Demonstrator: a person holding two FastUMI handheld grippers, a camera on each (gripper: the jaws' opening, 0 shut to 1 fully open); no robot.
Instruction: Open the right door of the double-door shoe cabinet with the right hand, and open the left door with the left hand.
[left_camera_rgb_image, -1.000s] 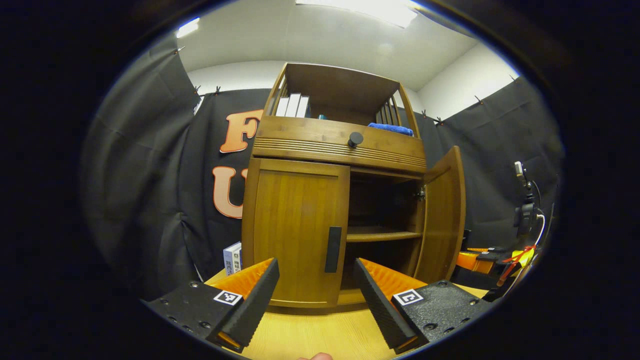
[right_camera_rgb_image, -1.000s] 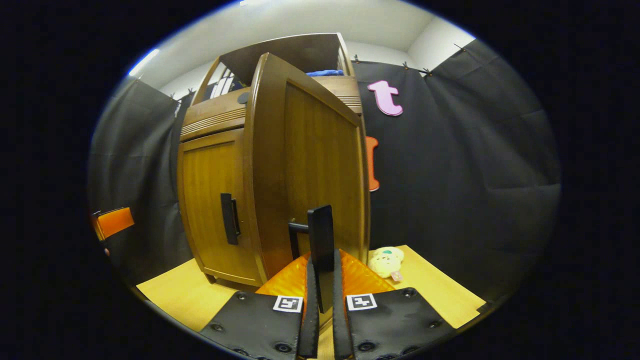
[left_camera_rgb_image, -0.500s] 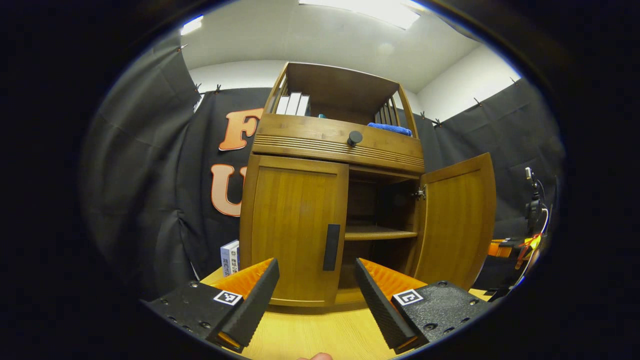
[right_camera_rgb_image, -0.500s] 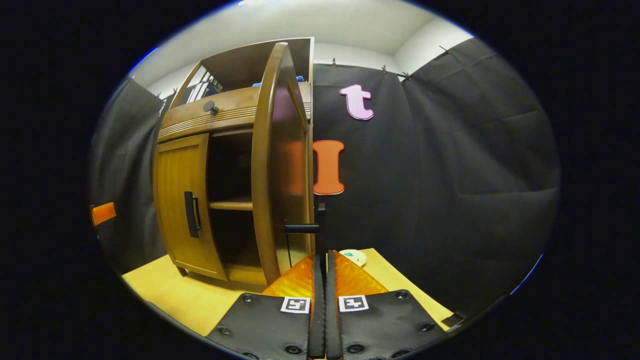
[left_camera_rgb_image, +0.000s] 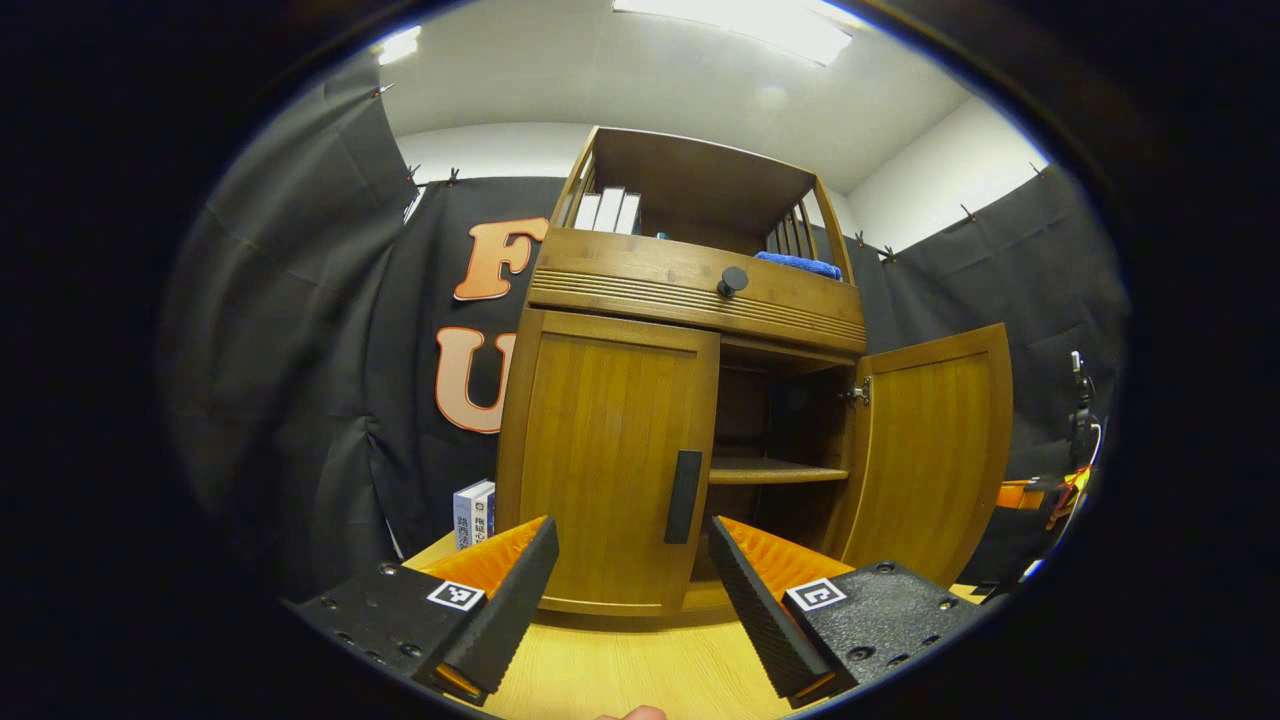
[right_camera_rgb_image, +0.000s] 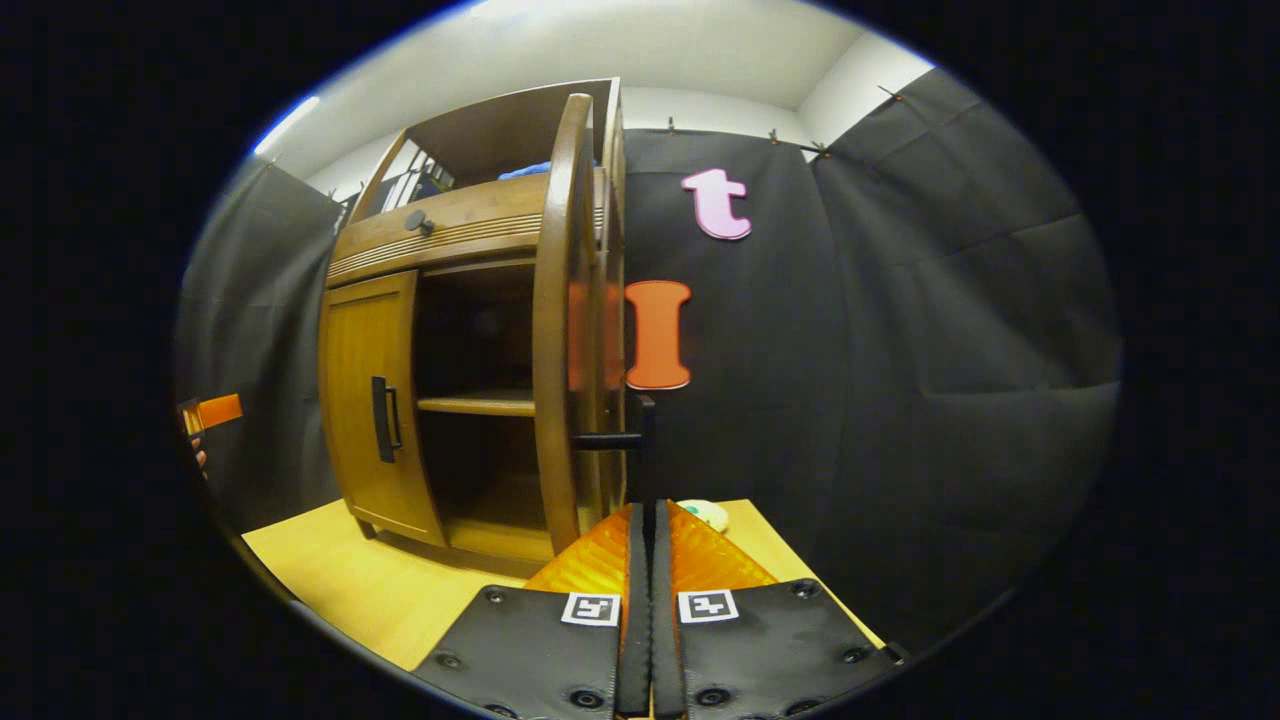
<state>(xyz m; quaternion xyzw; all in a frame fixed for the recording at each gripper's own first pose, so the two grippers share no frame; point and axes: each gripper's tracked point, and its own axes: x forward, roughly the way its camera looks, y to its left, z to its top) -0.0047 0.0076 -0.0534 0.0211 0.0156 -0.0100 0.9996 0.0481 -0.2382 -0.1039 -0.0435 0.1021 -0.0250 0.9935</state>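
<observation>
Bamboo-brown wood made up the double-door shoe cabinet (left_camera_rgb_image: 690, 300), standing on the pale wooden counter (left_camera_rgb_image: 640, 675). The left gripper (left_camera_rgb_image: 632, 600) held its fingers spread wide with nothing between them; the closed left door (left_camera_rgb_image: 610, 470) stood beyond them at 12 o'clock, its black handle (left_camera_rgb_image: 685, 497) above the gap, untouched. The right gripper (right_camera_rgb_image: 650, 600) had its fingers pressed nearly together; the right door's handle (right_camera_rgb_image: 640, 445) rose from between the fingertips at 12 o'clock, though whether both fingers pinched it I could not tell. The right door (right_camera_rgb_image: 570, 330) was swung wide open, seen edge-on in the right gripper view. There were two doors, two handles, one inner shelf (left_camera_rgb_image: 775, 472), one drawer knob (left_camera_rgb_image: 733, 280), three upright books (left_camera_rgb_image: 608, 211) on top, and one blue cloth (left_camera_rgb_image: 798, 265).
</observation>
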